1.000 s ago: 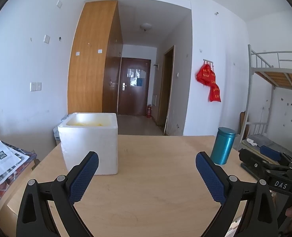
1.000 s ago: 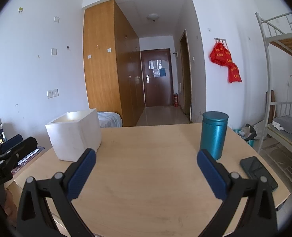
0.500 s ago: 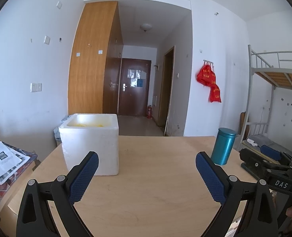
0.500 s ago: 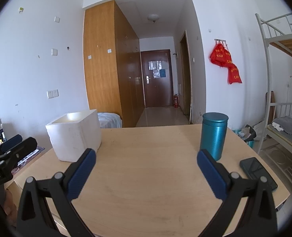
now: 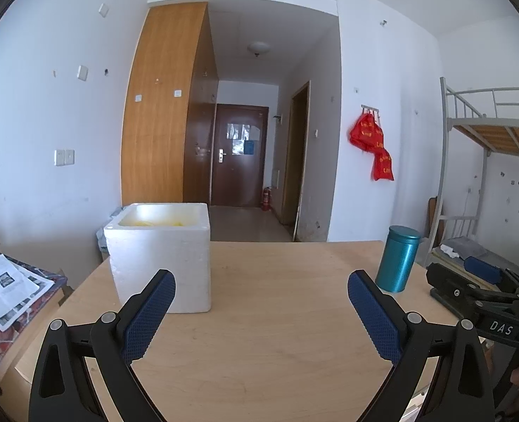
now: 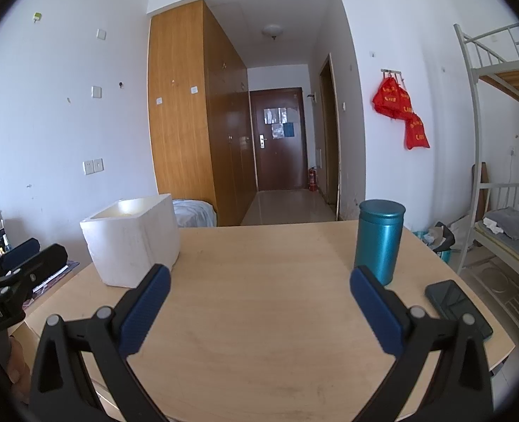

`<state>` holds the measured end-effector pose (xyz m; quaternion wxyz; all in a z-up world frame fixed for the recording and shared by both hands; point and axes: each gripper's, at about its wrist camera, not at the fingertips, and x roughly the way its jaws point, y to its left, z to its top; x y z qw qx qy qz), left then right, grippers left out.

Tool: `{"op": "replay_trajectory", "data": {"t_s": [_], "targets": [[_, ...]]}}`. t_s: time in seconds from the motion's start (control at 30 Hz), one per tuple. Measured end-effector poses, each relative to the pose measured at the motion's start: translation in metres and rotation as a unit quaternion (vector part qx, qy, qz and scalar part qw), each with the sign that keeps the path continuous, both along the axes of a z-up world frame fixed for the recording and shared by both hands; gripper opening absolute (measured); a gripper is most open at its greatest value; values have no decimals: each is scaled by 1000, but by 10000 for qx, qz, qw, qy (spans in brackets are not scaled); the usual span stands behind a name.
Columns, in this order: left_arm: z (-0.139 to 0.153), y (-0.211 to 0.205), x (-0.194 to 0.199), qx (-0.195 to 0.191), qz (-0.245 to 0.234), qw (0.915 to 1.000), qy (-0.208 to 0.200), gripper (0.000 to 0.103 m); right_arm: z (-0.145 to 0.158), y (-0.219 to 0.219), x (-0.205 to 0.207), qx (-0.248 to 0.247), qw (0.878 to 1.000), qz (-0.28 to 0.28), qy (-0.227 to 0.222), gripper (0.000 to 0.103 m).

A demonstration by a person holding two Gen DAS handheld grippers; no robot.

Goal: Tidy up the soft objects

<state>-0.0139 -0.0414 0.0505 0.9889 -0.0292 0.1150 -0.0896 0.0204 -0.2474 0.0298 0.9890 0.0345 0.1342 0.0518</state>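
Both claws hover above the near edge of the wooden bench point(image 5: 277, 316), side by side and pointing toward the far wall. The left claw point(image 5: 261, 313) is released: its two blue-padded fingers point(image 5: 150, 311) stand wide apart with nothing between them. The right claw point(image 6: 259, 311) is likewise released, fingers spread, gripping nothing.

A white foam box point(image 5: 161, 256) stands upright on the left part of the bench, open at the top. Something yellow point(image 5: 157, 223) shows just inside its rim; what it is cannot be told from here. In the left wrist view the box sits just beyond the left finger of the left claw, not touching it.

A teal metal canister point(image 6: 379, 239) stands upright on the right part of the bench, lid on, well apart from the box. In the right wrist view it is just behind the right finger of the right claw. A dark phone point(image 6: 456, 307) lies flat near the bench's right edge, beside the canister.

Printed papers point(image 5: 2, 288) lie on a lower surface to the left of the bench. Red bags point(image 6: 400, 109) hang from a wall hook, and a metal bunk bed point(image 6: 498, 140) stands at the right.
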Motion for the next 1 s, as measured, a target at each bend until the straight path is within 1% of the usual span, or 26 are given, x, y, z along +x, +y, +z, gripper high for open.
{"op": "replay_trajectory", "data": {"t_s": [0.7, 0.87, 1.0], "targets": [[1, 5, 1, 31, 100, 9999, -45, 99, 1, 0, -2, -52, 10000, -4, 7, 103], [0, 4, 3, 49, 36, 10000, 0, 99, 2, -1, -2, -63, 10000, -12, 10, 103], [1, 7, 2, 35, 72, 10000, -5, 99, 1, 1, -2, -73, 10000, 0, 14, 103]]}}
